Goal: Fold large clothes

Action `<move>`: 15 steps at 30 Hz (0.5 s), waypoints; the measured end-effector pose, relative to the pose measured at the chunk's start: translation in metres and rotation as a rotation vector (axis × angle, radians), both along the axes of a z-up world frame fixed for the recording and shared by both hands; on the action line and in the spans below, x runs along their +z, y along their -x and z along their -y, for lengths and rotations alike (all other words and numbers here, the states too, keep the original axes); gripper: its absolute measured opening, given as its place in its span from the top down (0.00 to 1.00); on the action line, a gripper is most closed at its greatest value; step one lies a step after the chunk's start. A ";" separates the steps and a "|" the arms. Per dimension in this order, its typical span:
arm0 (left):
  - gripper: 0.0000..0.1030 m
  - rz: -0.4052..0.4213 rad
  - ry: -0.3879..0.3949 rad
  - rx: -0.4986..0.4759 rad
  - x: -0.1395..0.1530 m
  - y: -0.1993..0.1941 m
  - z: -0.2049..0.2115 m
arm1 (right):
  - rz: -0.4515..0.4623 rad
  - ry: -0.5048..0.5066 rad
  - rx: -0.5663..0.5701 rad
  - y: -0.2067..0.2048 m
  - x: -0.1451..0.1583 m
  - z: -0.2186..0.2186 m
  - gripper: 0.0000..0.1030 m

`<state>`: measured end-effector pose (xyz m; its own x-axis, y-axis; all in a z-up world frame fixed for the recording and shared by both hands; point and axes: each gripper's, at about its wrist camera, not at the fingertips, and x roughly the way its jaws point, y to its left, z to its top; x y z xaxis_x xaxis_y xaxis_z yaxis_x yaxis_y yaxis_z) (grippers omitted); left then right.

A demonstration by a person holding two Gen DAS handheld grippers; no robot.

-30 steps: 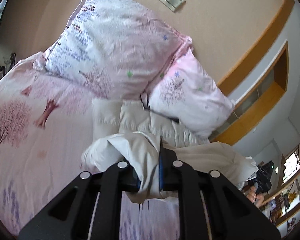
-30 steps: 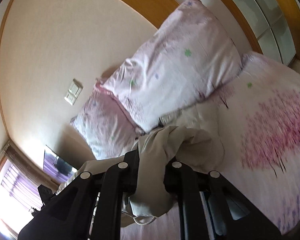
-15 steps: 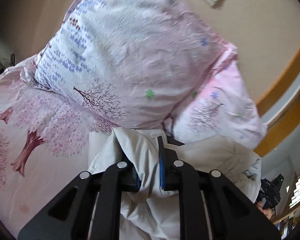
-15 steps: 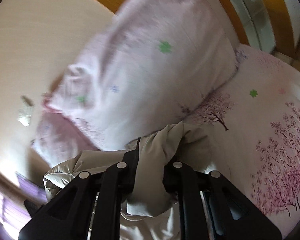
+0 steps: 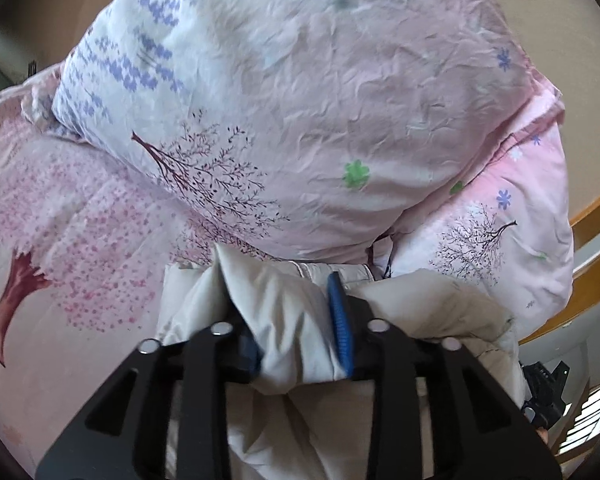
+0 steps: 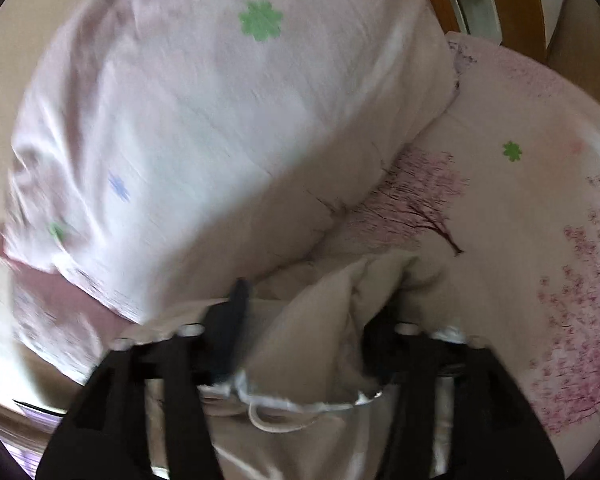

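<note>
A cream padded jacket (image 5: 432,312) lies on the pink tree-print bedspread (image 5: 72,224), bunched against the pillows. My left gripper (image 5: 284,320) has its jaws parted wide with a thick fold of the jacket between them, blue pad (image 5: 340,328) against the cloth. My right gripper (image 6: 312,320) also has parted jaws with a bunch of the jacket (image 6: 320,340) and its white drawcord (image 6: 276,412) between them. Both grippers are low, close to the pillows. The right view is blurred.
A large pink and white pillow (image 5: 320,100) stands just beyond the jacket, with a second pink pillow (image 5: 512,216) beside it. A wooden headboard trim (image 5: 588,216) and beige wall are behind. The pillow (image 6: 204,120) fills the right wrist view.
Both grippers carried the jacket fold forward and down toward the pillows. Their jaws, tight on the cloth before, now stand wider apart around it.
</note>
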<state>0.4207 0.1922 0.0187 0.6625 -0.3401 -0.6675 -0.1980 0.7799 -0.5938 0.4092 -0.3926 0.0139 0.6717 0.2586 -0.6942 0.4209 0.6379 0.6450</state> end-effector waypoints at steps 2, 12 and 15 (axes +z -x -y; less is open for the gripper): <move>0.49 -0.003 0.023 -0.003 0.001 -0.003 0.000 | 0.028 -0.015 -0.012 0.000 0.005 0.003 0.31; 0.07 0.126 0.137 0.069 0.031 0.012 -0.030 | 0.185 0.180 -0.071 0.034 0.045 0.011 0.29; 0.08 0.173 0.058 0.073 0.048 0.028 -0.036 | 0.251 0.291 -0.070 0.051 0.063 0.009 0.29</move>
<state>0.3925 0.2278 0.0671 0.7898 -0.3215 -0.5223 -0.1435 0.7310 -0.6671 0.3583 -0.4012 0.0769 0.8390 0.0226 -0.5436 0.3218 0.7851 0.5293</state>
